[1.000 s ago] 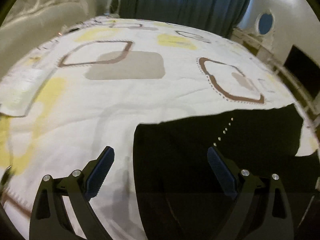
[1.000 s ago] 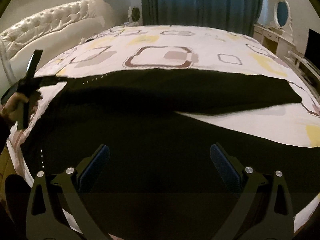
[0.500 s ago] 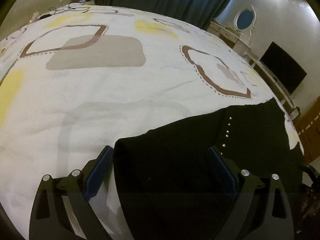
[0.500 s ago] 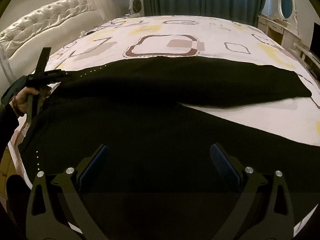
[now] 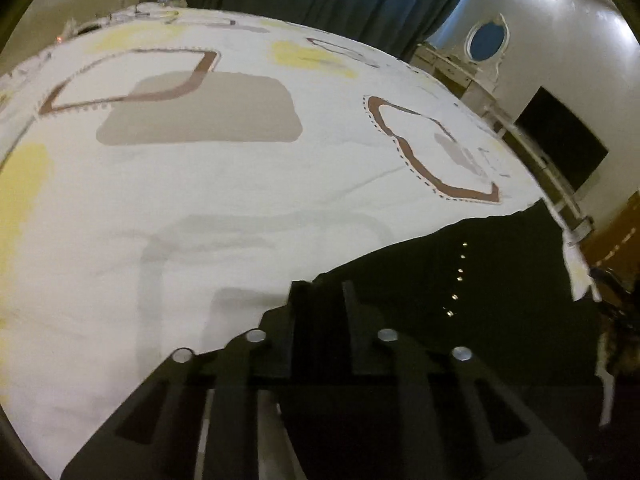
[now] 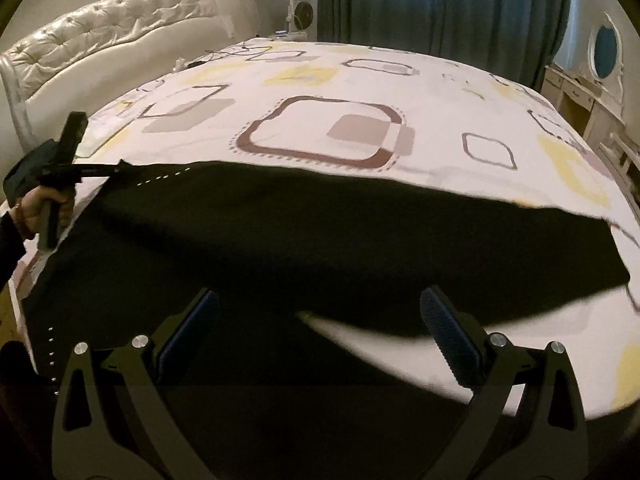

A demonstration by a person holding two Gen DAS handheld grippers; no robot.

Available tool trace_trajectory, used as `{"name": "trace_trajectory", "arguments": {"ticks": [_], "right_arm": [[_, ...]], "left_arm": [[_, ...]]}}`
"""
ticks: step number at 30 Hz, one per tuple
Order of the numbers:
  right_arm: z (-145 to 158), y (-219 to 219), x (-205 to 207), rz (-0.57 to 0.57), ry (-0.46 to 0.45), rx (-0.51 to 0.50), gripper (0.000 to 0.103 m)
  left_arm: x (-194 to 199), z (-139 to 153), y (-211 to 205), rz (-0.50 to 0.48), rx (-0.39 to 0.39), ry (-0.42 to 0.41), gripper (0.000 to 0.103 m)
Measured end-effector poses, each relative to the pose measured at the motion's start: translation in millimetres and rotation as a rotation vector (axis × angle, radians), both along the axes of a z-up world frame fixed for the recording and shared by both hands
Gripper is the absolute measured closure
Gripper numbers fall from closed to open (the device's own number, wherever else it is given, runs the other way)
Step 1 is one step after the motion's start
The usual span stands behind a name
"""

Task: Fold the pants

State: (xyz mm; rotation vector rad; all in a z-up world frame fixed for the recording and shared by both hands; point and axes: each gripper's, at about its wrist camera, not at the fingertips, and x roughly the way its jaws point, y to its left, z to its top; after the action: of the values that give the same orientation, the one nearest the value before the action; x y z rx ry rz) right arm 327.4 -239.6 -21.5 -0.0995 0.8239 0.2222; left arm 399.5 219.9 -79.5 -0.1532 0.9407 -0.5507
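Black pants [image 6: 320,240] lie spread across the near part of the bed, one leg reaching right, with a row of small studs near the left end. My left gripper [image 5: 322,296] is shut on the far corner of the pants [image 5: 460,280] at the bed's left side; it also shows in the right wrist view [image 6: 116,168], held in a hand. My right gripper [image 6: 316,320] is open and empty, hovering low over the near part of the pants.
The bed has a white cover [image 5: 220,200] with brown, grey and yellow squares. A tufted white headboard [image 6: 120,36] stands at the left, blue curtains [image 6: 440,0] behind. A dresser with an oval mirror [image 6: 604,48] is at the right, and a dark screen [image 5: 560,136].
My left gripper has closed on the pants' corner; it was open before. The right gripper has stayed open and moved slightly, and the far pants edge has shifted.
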Motion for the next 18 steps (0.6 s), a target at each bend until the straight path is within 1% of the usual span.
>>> {"name": "trace_trajectory", "arguments": {"ticks": [4, 8, 10, 12, 14, 18], "right_arm": [[-1, -16, 41, 0.043, 0.027, -0.022, 0.002], [4, -38, 87, 0.072, -0.002, -0.045, 0.002], [5, -46, 114, 0.118, 0.0, -0.045, 0.002], [0, -53, 141, 0.179, 0.037, -0.05, 0.002], [-8, -55, 162, 0.263, 0.087, -0.043, 0.002], [-20, -46, 180, 0.418, 0.139, -0.043, 0.002]], "left_arm": [[-1, 2, -4, -0.018, 0.03, -0.016, 0.089], [2, 1, -3, -0.012, 0.02, -0.002, 0.091], [1, 0, -4, -0.013, 0.024, 0.002, 0.091], [1, -1, -5, -0.018, 0.03, 0.0, 0.091], [2, -3, -2, -0.02, 0.012, 0.005, 0.091], [6, -8, 7, -0.018, -0.051, 0.035, 0.087]]}}
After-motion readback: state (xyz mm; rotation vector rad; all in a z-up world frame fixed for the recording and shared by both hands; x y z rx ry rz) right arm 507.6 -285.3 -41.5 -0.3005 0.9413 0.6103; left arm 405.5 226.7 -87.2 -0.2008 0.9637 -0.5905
